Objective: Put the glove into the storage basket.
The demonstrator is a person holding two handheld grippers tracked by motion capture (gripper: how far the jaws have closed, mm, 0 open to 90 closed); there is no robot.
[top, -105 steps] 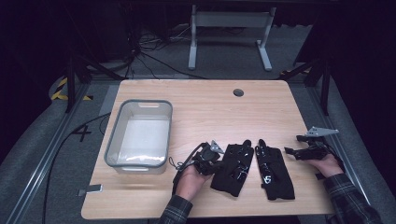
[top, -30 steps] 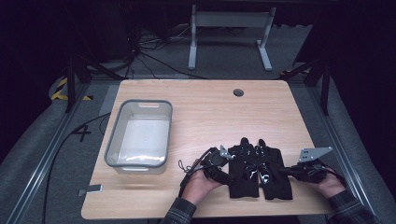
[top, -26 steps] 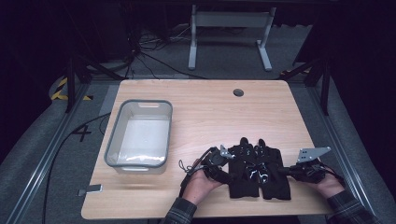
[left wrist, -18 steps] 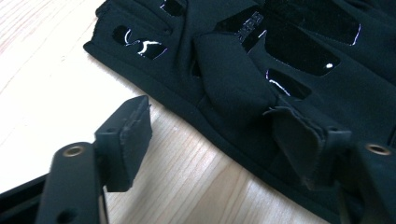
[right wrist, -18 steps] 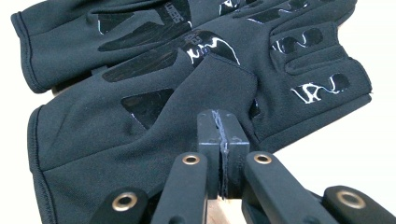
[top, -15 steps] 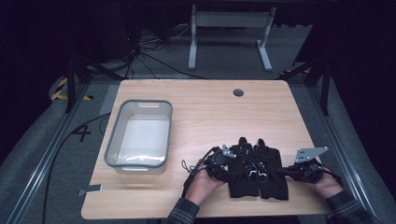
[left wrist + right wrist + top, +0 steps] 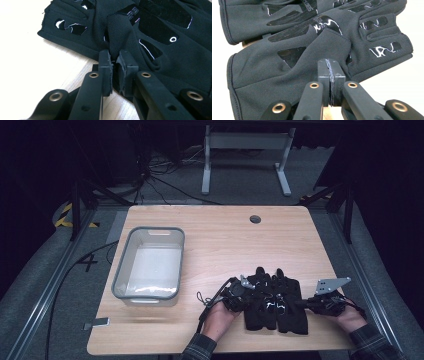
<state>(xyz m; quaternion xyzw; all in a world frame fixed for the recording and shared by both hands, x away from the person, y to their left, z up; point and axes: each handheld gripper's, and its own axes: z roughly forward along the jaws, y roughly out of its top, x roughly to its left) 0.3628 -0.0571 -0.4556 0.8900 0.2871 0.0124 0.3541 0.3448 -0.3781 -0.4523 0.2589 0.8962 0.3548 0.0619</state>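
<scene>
Black gloves lay side by side on the wooden table [image 7: 220,240], near its front edge and right of centre, the left glove [image 7: 260,300] touching the right glove [image 7: 291,306] along their inner sides. Fingers of both pointed away from the person, cuffs toward the front edge.

At the gloves' left side, the left gripper [image 7: 245,290] pressed in, held in the left hand [image 7: 218,316]. In the left gripper view its jaws stood nearly closed, pinching a raised fold of the left glove [image 7: 155,37] between the pads; the fabric rose in a small peak just above the jaw tips, and the rest of the glove lay flat on the wood.

From the opposite side, the right gripper [image 7: 301,304] met the right glove's outer edge, held in the right hand [image 7: 350,319] with its grey plate [image 7: 331,284] on top. In the right gripper view its jaws were pressed together at the thumb side of the right glove [image 7: 287,65]; whether any cloth was caught between them I could not tell. Glossy printed patches showed on both gloves.

Well apart, on the table's left half, stood a clear bin [image 7: 120,287] with a grey rim.
</scene>
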